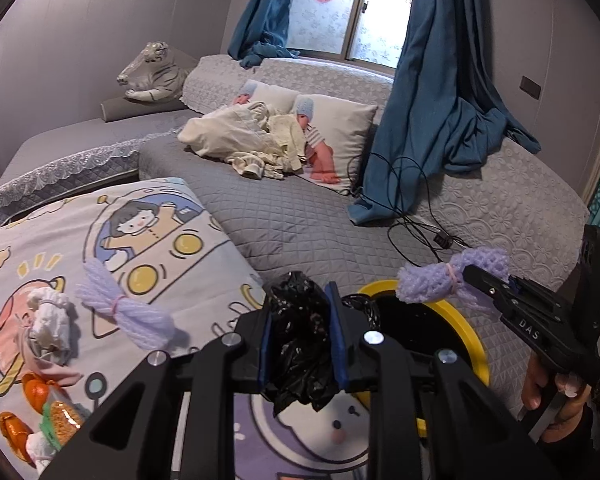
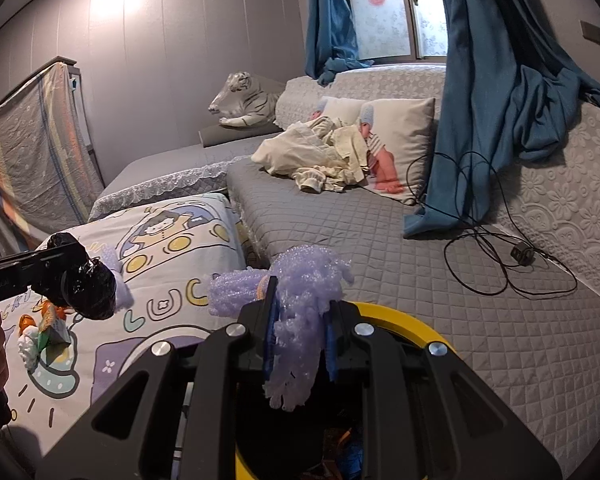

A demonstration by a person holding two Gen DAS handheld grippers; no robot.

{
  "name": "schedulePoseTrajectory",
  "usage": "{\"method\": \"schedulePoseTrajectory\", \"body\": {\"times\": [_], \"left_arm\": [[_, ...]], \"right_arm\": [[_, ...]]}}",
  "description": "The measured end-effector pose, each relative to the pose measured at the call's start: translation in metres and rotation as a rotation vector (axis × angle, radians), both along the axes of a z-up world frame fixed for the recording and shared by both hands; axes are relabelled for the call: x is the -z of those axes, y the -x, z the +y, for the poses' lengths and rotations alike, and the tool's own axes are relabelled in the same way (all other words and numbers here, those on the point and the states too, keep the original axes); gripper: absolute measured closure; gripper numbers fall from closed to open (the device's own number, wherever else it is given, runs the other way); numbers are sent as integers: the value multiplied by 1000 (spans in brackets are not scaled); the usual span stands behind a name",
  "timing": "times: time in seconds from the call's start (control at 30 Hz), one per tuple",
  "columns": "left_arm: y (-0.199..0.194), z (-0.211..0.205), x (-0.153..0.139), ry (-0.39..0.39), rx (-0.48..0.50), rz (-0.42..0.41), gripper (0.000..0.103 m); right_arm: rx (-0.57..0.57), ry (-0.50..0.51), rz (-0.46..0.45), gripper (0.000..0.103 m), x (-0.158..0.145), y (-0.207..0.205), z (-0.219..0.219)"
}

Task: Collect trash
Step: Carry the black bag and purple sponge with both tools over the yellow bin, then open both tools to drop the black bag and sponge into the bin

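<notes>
In the left wrist view my left gripper (image 1: 300, 300) is shut on a crumpled black plastic bag (image 1: 300, 344), close to the yellow-rimmed bin (image 1: 478, 352). At the right, my right gripper (image 1: 474, 274) is shut on a purple foam net (image 1: 448, 280), which hangs over the bin's rim. The right wrist view shows the same purple foam net (image 2: 300, 280) between my right gripper's (image 2: 300, 308) pads, above the bin (image 2: 404, 320). My left gripper (image 2: 66, 268) with the black bag (image 2: 92, 290) is at the left. A second purple net (image 1: 126, 312), a white tissue (image 1: 52, 322) and orange wrappers (image 1: 34, 394) lie on the cartoon blanket (image 1: 160, 240).
A black cable with a charger (image 1: 442, 240) trails across the grey quilted sofa (image 1: 300, 220). Pillows and a pile of pale clothes (image 1: 252, 136) lie further back, beside a plush tiger (image 1: 152, 76). Blue curtains (image 1: 432, 120) hang onto the seat. A person's hand (image 1: 556, 396) holds the right gripper.
</notes>
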State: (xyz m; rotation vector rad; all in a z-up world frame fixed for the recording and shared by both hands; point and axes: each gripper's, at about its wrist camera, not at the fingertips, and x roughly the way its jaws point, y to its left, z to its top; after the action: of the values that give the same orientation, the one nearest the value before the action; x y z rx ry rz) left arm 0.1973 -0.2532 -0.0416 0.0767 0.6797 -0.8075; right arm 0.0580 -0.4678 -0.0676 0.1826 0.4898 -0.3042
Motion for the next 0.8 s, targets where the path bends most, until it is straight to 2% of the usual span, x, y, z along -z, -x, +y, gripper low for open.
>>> {"method": "schedulePoseTrajectory", "body": {"times": [0.53, 0.8], "left_arm": [[20, -72, 20, -46, 144, 27, 81], [28, -100, 40, -70, 197, 65, 81]], "right_arm": [[95, -27, 33, 85, 15, 11, -38], [131, -55, 61, 85, 24, 7, -51]]}}
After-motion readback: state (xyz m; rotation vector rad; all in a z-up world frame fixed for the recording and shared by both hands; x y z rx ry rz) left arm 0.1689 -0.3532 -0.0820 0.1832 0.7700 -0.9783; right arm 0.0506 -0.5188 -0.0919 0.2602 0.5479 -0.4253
